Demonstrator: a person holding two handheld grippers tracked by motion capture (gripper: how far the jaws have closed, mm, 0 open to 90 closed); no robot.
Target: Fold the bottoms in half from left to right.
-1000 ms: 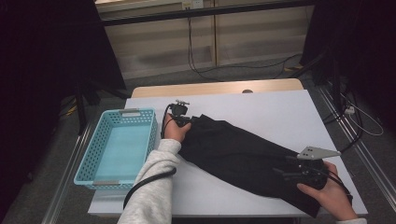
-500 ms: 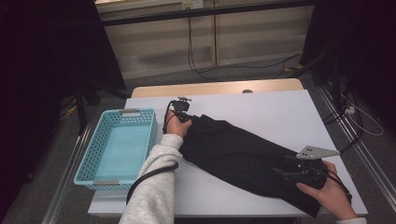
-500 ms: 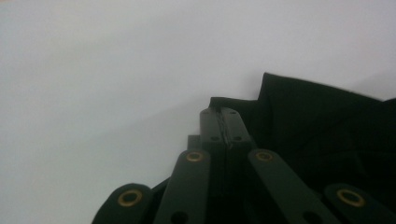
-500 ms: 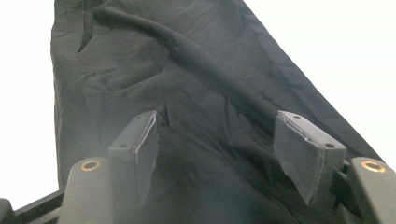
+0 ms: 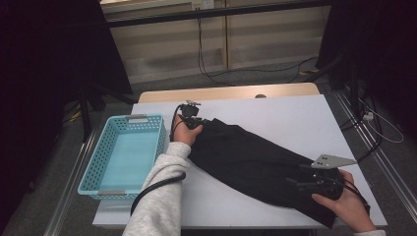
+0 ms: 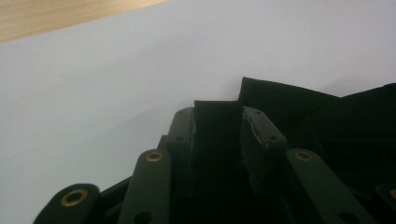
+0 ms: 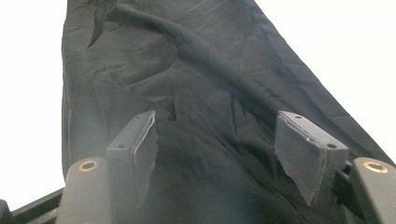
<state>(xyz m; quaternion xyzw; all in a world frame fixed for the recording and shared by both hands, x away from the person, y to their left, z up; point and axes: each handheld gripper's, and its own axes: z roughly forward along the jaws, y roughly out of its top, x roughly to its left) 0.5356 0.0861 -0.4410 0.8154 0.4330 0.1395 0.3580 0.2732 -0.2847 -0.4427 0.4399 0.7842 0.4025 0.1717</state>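
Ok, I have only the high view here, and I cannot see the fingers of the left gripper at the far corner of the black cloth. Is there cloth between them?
Observer: Yes. In the left gripper view, a folded edge of the black cloth stands between the fingers of the left gripper. They have just been opening, so the fold looks loose rather than squeezed.
Operator: And the other one, at the near end?
Observer: In the right gripper view, the right gripper has its fingers wide apart over the cloth and pinches nothing.
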